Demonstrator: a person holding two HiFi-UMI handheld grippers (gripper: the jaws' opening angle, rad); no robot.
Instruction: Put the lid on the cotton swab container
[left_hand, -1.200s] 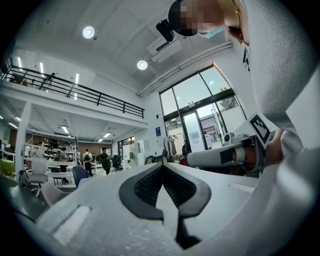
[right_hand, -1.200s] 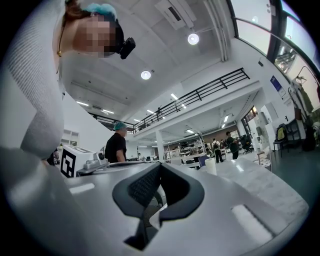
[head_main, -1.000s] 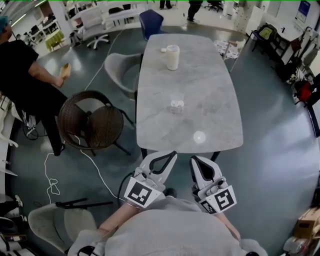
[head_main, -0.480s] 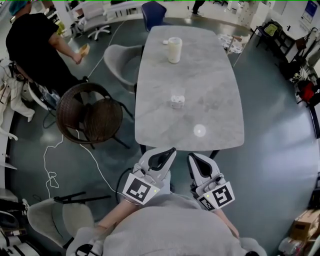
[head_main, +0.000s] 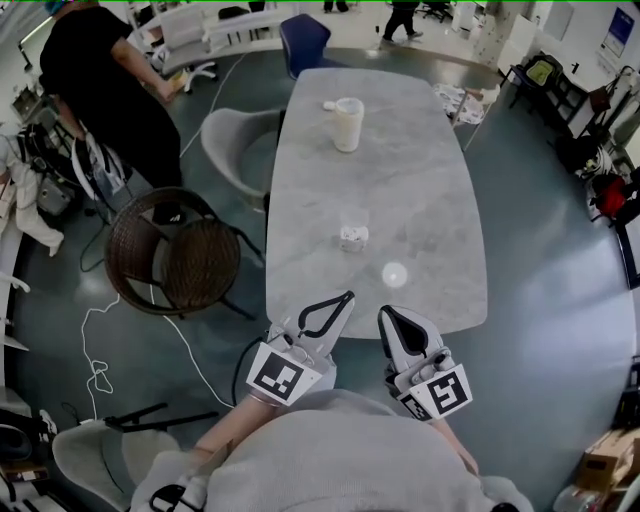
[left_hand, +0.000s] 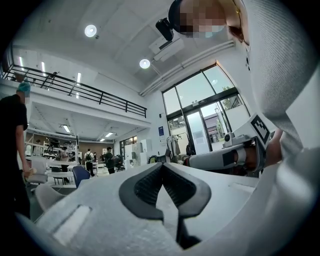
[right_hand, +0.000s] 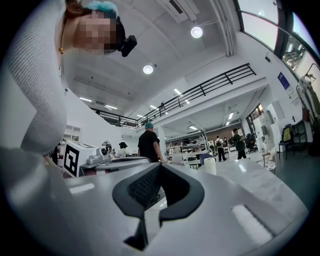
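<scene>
A small clear cotton swab container (head_main: 353, 237) stands in the middle of the grey marble table (head_main: 430, 190). Its round white lid (head_main: 394, 274) lies flat nearer the front edge, a little to the right. Both grippers hover side by side at the table's near edge, short of both objects. My left gripper (head_main: 346, 297) (left_hand: 161, 165) is shut with nothing in it. My right gripper (head_main: 384, 314) (right_hand: 160, 166) is also shut and empty. Neither gripper view shows the container or the lid.
A tall white cylinder (head_main: 346, 124) (right_hand: 210, 166) stands at the table's far end, with a small white object (head_main: 328, 104) beside it. A wicker chair (head_main: 180, 255) and a grey chair (head_main: 235, 150) sit left of the table. A person in black (head_main: 110, 80) stands at far left.
The head view has shifted, so the table sits slightly lower in frame. The person in black has walked towards the far left. Both grippers stay shut and almost in place.
</scene>
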